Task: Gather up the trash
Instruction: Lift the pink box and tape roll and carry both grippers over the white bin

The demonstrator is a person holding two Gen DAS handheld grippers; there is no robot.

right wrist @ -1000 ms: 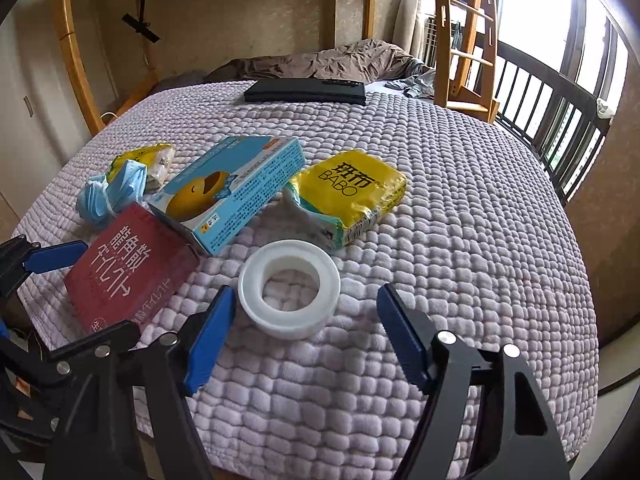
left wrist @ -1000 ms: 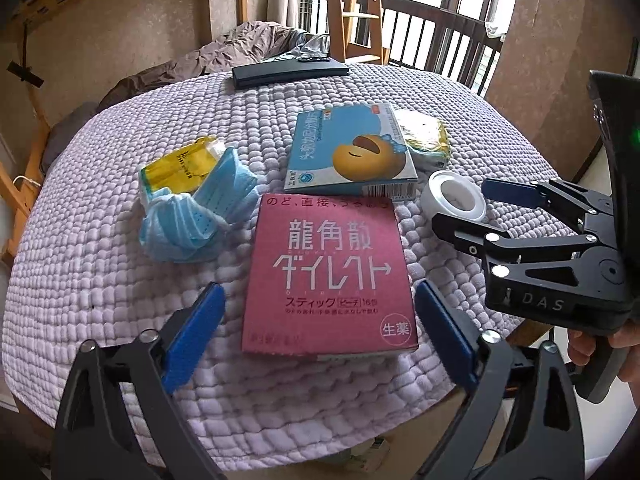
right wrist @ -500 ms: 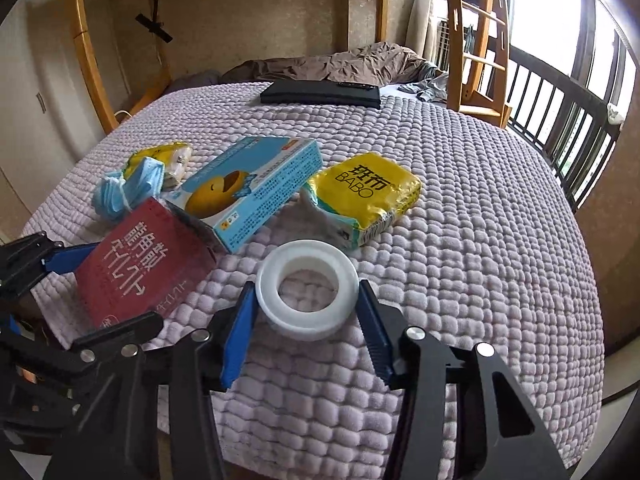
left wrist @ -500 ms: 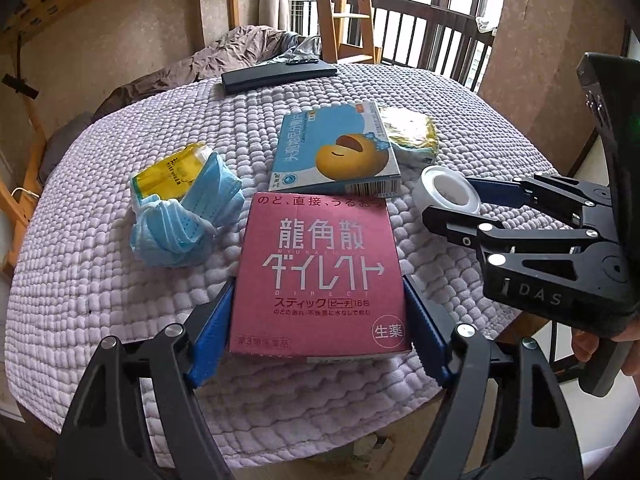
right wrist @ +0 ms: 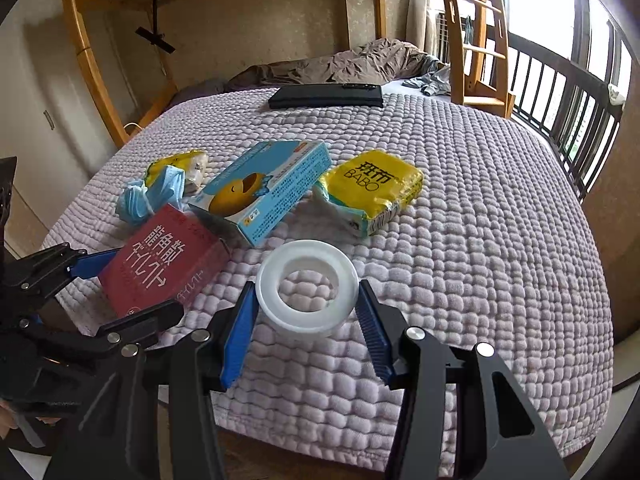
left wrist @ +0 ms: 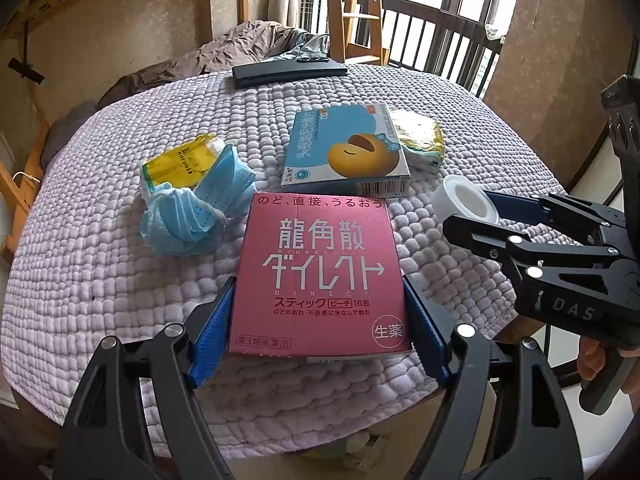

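A pink medicine box (left wrist: 320, 276) lies at the near edge of the lilac quilt (left wrist: 100, 280). My left gripper (left wrist: 318, 312) is shut on it, a blue pad pressed on each long side. To the right, my right gripper (right wrist: 306, 300) is shut on a white tape roll (right wrist: 308, 322), its pads against the roll's two sides. In the left wrist view the right gripper (left wrist: 472, 210) holds the tape roll (left wrist: 460, 200) tilted, just above the quilt. The pink box (right wrist: 164, 268) shows at the left in the right wrist view.
Crumpled blue face masks (left wrist: 192, 208) and a yellow tissue pack (left wrist: 180, 164) lie left of the pink box. A light blue box (left wrist: 344, 152) and a yellow BABO pack (right wrist: 372, 188) lie behind it. A flat black case (left wrist: 288, 72) rests far back. A wooden ladder (right wrist: 476, 40) and railing stand right.
Both grippers were open a second ago. The left jaws closed on the pink box and the right jaws closed on the tape roll, which has since shifted and tilted slightly.
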